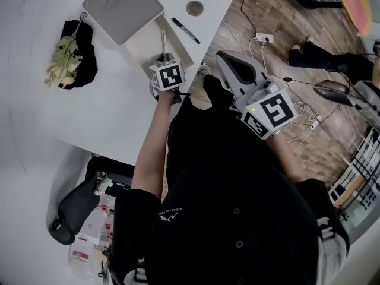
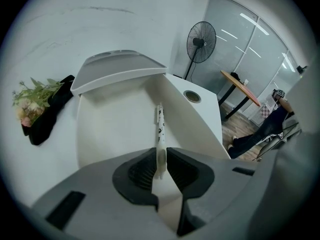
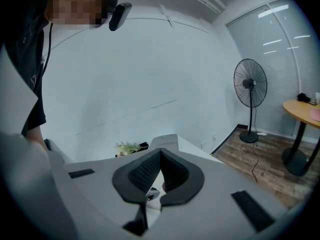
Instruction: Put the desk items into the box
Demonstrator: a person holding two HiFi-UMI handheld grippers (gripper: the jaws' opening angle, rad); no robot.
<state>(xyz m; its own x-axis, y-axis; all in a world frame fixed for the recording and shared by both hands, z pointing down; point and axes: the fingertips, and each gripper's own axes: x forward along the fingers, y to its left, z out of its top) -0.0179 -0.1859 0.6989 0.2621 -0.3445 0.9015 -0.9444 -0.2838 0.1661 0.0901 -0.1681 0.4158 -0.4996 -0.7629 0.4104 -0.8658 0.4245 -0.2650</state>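
An open white box with a raised grey lid stands on the white table. My left gripper hovers over the box, shut on a white pen with black dots that points into the box's white inside. A black marker and a small round grey item lie on the table to the right of the box. My right gripper hangs past the table's edge over the floor, its jaws shut with nothing between them.
A bunch of flowers in black wrap lies on the table left of the box. Cables and a power strip are on the wooden floor. A standing fan and a round table stand farther off.
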